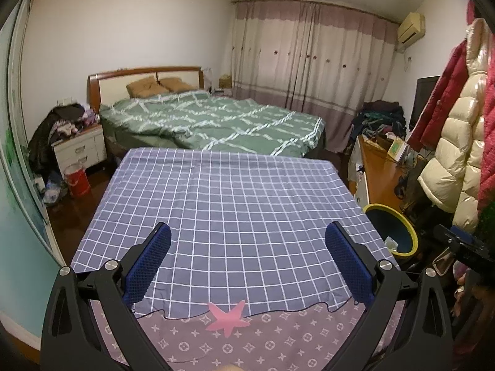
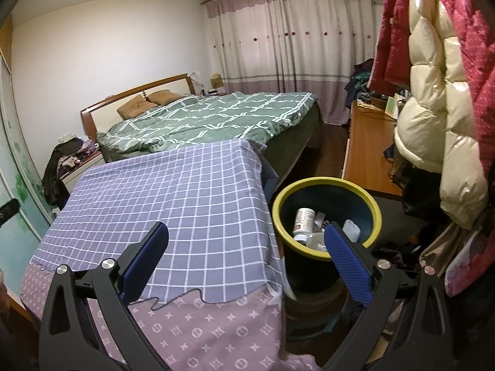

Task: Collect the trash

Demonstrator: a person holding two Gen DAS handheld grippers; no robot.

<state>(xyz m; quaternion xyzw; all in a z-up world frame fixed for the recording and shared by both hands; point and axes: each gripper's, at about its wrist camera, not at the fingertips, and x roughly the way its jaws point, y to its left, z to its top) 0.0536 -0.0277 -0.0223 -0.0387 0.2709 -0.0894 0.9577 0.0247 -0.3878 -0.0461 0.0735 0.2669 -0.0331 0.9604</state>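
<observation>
A dark bin with a yellow rim (image 2: 326, 185) stands on the floor just right of the table. Inside it lie a white pill bottle (image 2: 303, 221), a clear plastic piece (image 2: 315, 241) and a small pale packet (image 2: 351, 229). The same bin (image 1: 390, 230) shows at the right of the left wrist view. My right gripper (image 2: 247, 232) is open with nothing between its fingers, its right finger over the bin's near rim. My left gripper (image 1: 247, 232) hangs open over the checked blue-grey tablecloth (image 1: 229, 210), empty. No trash shows on the cloth.
A pink patterned cloth with a starfish patch (image 1: 227, 317) covers the table's near edge. A green-quilted bed (image 1: 213, 120) lies beyond the table. Coats (image 2: 433, 99) hang at the right above a wooden desk (image 2: 368, 148). A red bucket (image 1: 77, 181) and nightstand (image 1: 80, 148) stand far left.
</observation>
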